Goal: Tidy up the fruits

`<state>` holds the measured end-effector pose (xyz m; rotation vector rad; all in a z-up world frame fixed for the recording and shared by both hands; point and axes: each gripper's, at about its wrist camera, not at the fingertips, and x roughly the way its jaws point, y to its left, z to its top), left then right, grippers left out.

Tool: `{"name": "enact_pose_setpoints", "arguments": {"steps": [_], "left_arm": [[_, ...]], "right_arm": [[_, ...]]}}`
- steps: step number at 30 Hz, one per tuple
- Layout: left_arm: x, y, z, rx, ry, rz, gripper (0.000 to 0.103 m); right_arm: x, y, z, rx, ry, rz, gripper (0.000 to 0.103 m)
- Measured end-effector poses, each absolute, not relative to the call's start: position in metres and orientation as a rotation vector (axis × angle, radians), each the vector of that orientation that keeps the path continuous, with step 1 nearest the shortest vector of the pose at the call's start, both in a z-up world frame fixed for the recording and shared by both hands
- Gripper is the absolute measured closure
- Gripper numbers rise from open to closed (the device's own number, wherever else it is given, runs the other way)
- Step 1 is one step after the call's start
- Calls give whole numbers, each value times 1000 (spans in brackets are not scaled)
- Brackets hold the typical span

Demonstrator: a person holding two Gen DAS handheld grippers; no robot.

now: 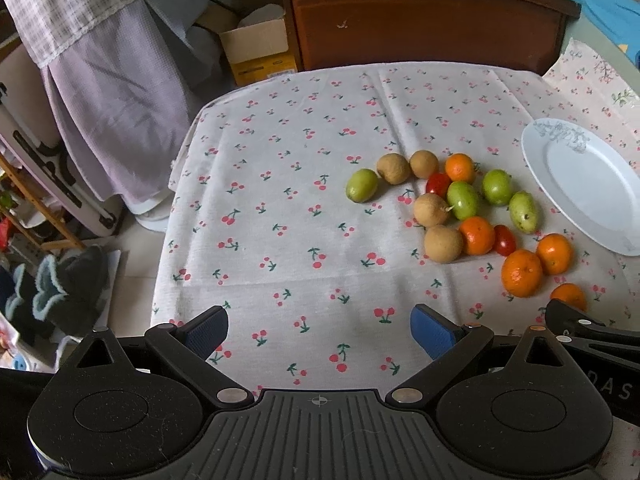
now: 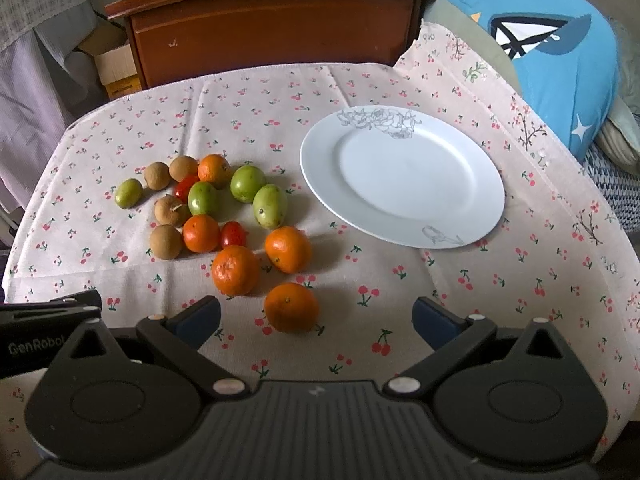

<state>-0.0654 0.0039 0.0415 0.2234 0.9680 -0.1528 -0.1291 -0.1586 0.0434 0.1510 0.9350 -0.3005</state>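
Observation:
A loose cluster of fruit lies on the cherry-print tablecloth [image 2: 280,92]: several oranges [image 2: 235,270], green fruits [image 2: 270,205], brown longans [image 2: 165,241] and two red tomatoes [image 2: 233,234]. The nearest orange [image 2: 291,307] lies just ahead of my right gripper [image 2: 316,322], which is open and empty. An empty white plate [image 2: 402,176] sits right of the fruit. In the left wrist view the fruit [image 1: 443,244] and plate [image 1: 588,184] are to the right; my left gripper [image 1: 319,334] is open and empty over bare cloth.
A brown wooden cabinet [image 2: 276,20] stands behind the table. A blue cushion [image 2: 560,52] lies at the right. At the left are hanging cloths [image 1: 104,92], a cardboard box [image 1: 256,52] and floor clutter. The table's left edge [image 1: 176,184] drops off.

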Motion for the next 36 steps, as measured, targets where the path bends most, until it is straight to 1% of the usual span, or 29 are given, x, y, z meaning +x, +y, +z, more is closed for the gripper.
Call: {"name": "enact_pose_setpoints", "arguments": {"steps": [4, 9, 15, 23, 26, 30, 33, 36], "left_arm": [[-66, 4, 46, 205, 963, -191, 4], [-65, 12, 56, 163, 942, -220, 4], [-76, 11, 53, 181, 934, -285, 4], [-106, -3, 42, 205, 935, -478, 4], [-115, -10, 38, 224, 923, -530, 6], [-122, -17, 32, 239, 918, -563, 6], [-128, -22, 27, 264, 905, -584, 10], [-131, -23, 25, 275, 893, -595, 17]], "right_arm": [[-132, -165, 50, 168, 925, -254, 3], [-150, -180, 67, 188, 868, -221, 3], [-169, -208, 67, 302, 851, -256, 4], [-176, -219, 59, 362, 852, -264, 24], [-175, -219, 55, 388, 853, -233, 32], [-172, -214, 52, 395, 846, -182, 35], [-168, -207, 49, 385, 850, -142, 38], [-165, -203, 45, 376, 857, -115, 40]]}}
